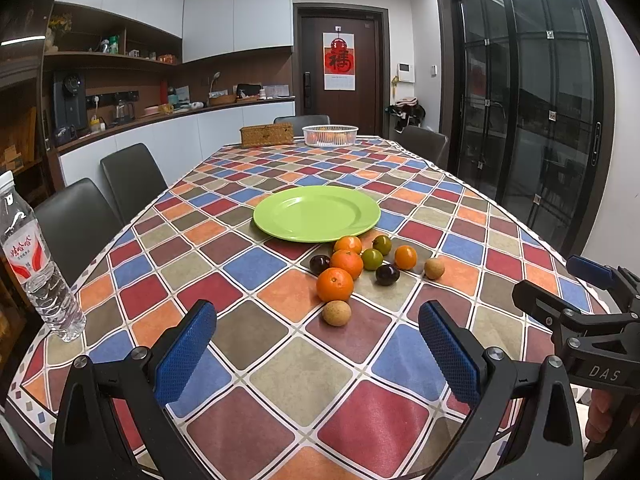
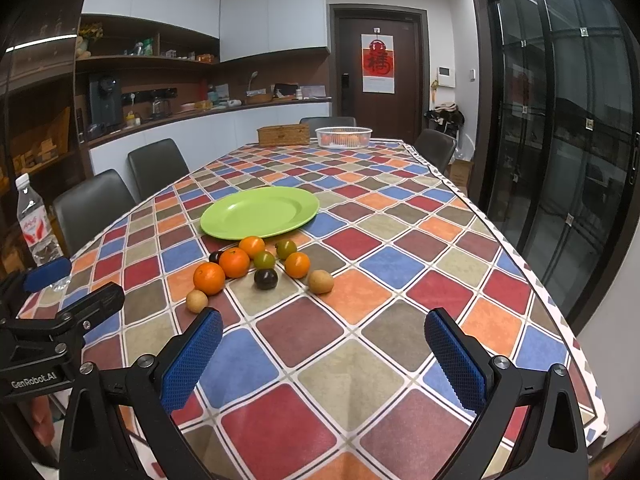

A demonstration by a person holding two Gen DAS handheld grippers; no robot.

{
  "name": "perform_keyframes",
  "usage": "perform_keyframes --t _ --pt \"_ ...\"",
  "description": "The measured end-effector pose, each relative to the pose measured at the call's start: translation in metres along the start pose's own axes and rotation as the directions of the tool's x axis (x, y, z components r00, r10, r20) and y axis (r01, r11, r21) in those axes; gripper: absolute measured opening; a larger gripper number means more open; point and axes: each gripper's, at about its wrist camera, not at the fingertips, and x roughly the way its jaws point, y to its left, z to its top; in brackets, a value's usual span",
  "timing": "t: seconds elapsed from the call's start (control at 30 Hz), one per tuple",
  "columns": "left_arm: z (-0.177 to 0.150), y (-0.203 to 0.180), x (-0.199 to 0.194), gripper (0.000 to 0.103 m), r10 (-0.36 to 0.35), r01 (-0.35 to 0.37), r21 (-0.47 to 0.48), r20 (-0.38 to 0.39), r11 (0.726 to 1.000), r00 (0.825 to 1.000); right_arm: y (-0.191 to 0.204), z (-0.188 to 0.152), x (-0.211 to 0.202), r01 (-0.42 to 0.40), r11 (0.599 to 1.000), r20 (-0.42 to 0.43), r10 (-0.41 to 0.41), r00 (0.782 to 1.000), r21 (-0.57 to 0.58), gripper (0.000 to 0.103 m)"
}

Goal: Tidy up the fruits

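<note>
A green plate (image 1: 316, 213) (image 2: 259, 211) sits mid-table with nothing on it. Just in front of it lies a cluster of small fruits: several oranges, the nearest one (image 1: 335, 284) (image 2: 209, 278), two green fruits (image 1: 372, 259), two dark plums (image 1: 385, 274) (image 2: 265, 279) and two tan round fruits (image 1: 337, 313) (image 2: 320, 281). My left gripper (image 1: 316, 356) is open and empty, above the near table, short of the fruits. My right gripper (image 2: 324, 360) is open and empty, to the right of the left one; it also shows in the left wrist view (image 1: 580, 292).
A water bottle (image 1: 34, 264) (image 2: 34, 224) stands at the table's left edge. A wicker box (image 1: 267, 135) and a white basket holding fruit (image 1: 330, 135) sit at the far end. Dark chairs (image 1: 132, 178) line the left side. The checked tablecloth (image 1: 280, 360) covers the table.
</note>
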Motion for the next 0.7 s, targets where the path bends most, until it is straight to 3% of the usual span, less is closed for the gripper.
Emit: perform_keyframes --t 0.7 --pt "-0.004 0.003 0.005 0.103 -0.006 0.006 0.002 -0.011 1.000 1.000 -0.002 -0.006 0.009 -0.004 1.000 -0.027 0.004 1.000 -0.002 0.102"
